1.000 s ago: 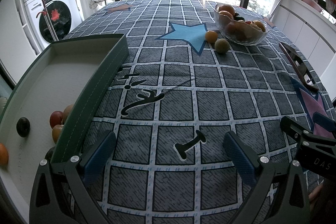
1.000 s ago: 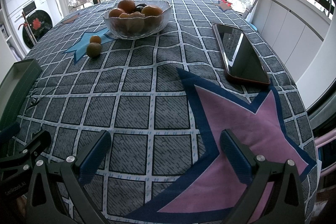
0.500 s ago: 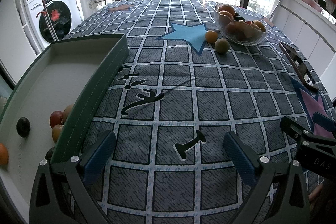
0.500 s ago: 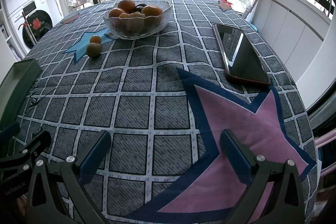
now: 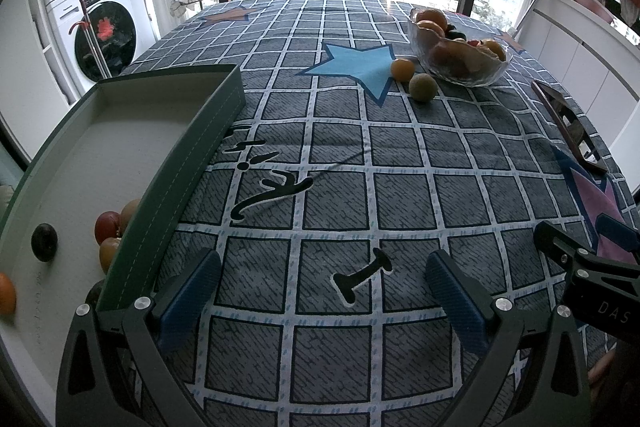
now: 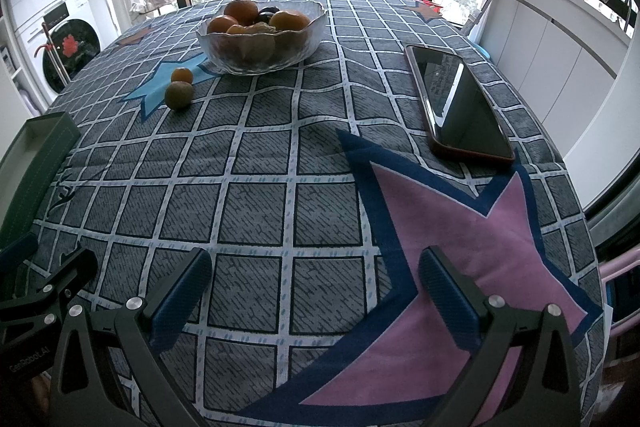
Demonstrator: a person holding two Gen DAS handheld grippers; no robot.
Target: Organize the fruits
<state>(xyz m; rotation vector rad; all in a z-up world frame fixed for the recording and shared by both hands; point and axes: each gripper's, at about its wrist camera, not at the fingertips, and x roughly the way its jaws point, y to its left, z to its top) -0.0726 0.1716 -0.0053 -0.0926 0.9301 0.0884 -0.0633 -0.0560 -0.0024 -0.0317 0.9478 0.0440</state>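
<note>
A glass bowl [image 5: 486, 77] [image 6: 308, 43] heaped with oranges and darker fruit stands far across the table. Beside it on the cloth lie a small orange fruit [image 5: 402, 69] [image 6: 181, 75] and a greenish fruit [image 5: 423, 87] [image 6: 179, 95]. A green tray [image 5: 188, 163] [image 6: 40, 143] at the left holds several small fruits, among them a dark one [image 5: 44, 242] and a red one [image 5: 107, 227]. My left gripper [image 5: 320, 291] hovers open over the cloth next to the tray's near corner. My right gripper [image 6: 316, 287] is open over the pink star, nothing between its fingers.
A phone in a red case [image 6: 456, 107] [image 5: 568, 125] lies flat at the right side of the table. White cabinets [image 6: 560, 55] run along the right, stacked washing machines [image 5: 80, 7] stand at the left, and a window is behind the table's far edge.
</note>
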